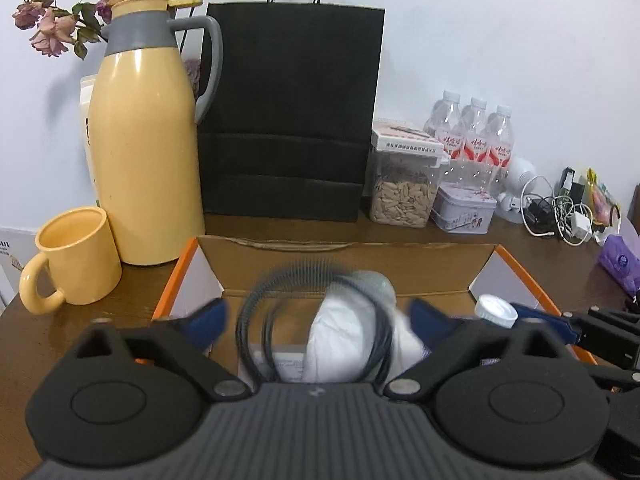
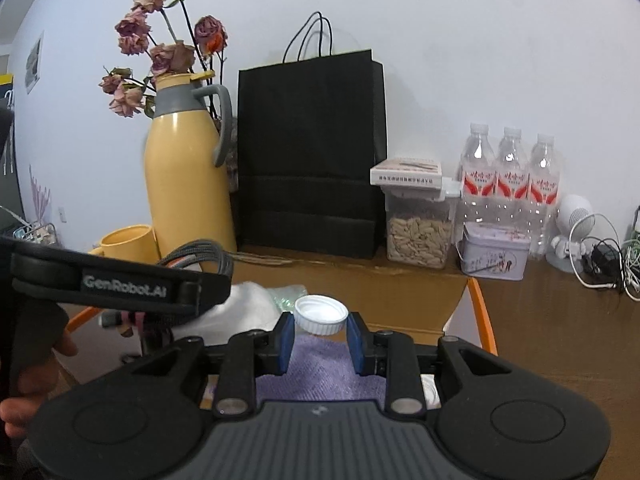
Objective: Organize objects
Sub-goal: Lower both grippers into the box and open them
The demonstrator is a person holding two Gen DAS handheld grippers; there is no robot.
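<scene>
The left gripper (image 1: 316,312) stands wide open above an open cardboard box (image 1: 344,254) with orange edges, and its 2 blue pads are well apart with nothing pressed between them. Between and below the pads a coiled black cable (image 1: 256,312) appears blurred over the box; whether it touches the pads I cannot tell. Under the cable, inside the box, lies a white plastic bag (image 1: 340,336), and a paper sheet lies flat at the bottom. The right gripper (image 2: 321,334) is closed on a white ribbed bottle cap (image 2: 321,314), its 2 blue pads pressing the cap from both sides; the bottle below the cap is hidden. This cap is held over the right part of the box, above a purple cloth (image 2: 320,376) that lies inside. In the right wrist view the left gripper's body crosses the left side, with a hand (image 2: 24,384) on its grip. The box sits on a brown table (image 1: 540,256). Behind it, against the white wall, stand a yellow thermos jug (image 1: 144,152) with a yellow mug (image 1: 76,256) just beside it, dried roses (image 1: 52,28), a black paper bag (image 1: 288,112), a clear jar of seeds (image 1: 404,192), a small tin box (image 1: 464,212), 3 water bottles (image 1: 474,136) and a tangle of white cables (image 1: 560,216).
</scene>
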